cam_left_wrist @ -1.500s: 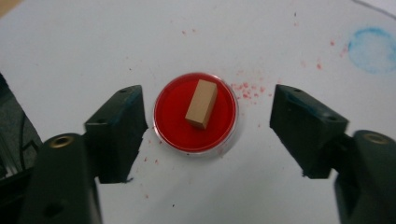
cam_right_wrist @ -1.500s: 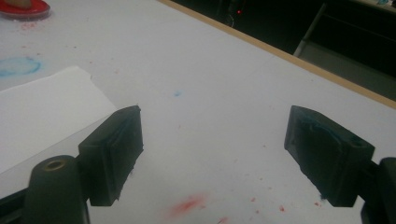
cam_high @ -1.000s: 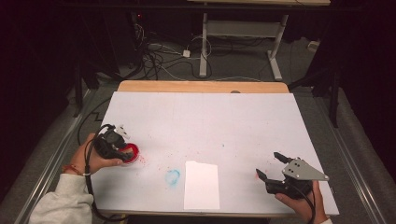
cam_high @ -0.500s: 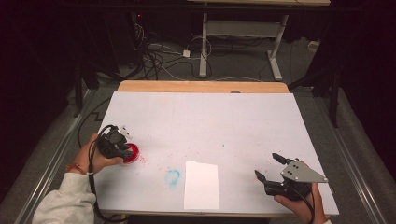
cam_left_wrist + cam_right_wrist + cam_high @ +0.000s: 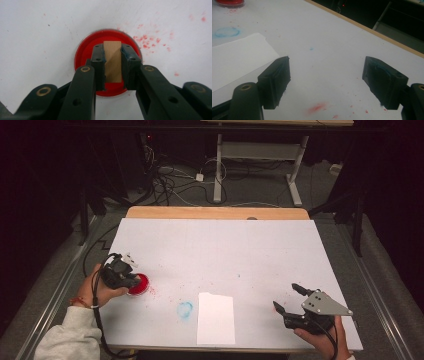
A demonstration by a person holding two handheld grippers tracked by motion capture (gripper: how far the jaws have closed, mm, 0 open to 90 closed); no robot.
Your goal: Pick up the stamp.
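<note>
At the near edge of the tabletop, on the person's right, the right tool rests low in the hand with its jaws spread wide and nothing between them; in the right gripper view its two black pads stand well apart over bare white surface flecked with red.

Left of it, also near the front edge, lies a white sheet of paper, its long axis running from near to far. Just beside the sheet's left edge is a faint blue ring stain.

Farther left and a little deeper on the tabletop, the left tool is held by the left hand over a round red ink pad. Its jaws have just been closing and are now clenched on a small wooden block, which sits between the pads. In the left gripper view the block's long axis runs along the line of the jaws, its far end pointing away from the camera toward the middle of the red ink pad; its flat tan face is turned toward the camera. Whether the block touches the red surface I cannot tell. Red specks dot the white surface just beside the pad.

Beyond the white covering, a strip of bare wood marks the tabletop's far edge.
</note>
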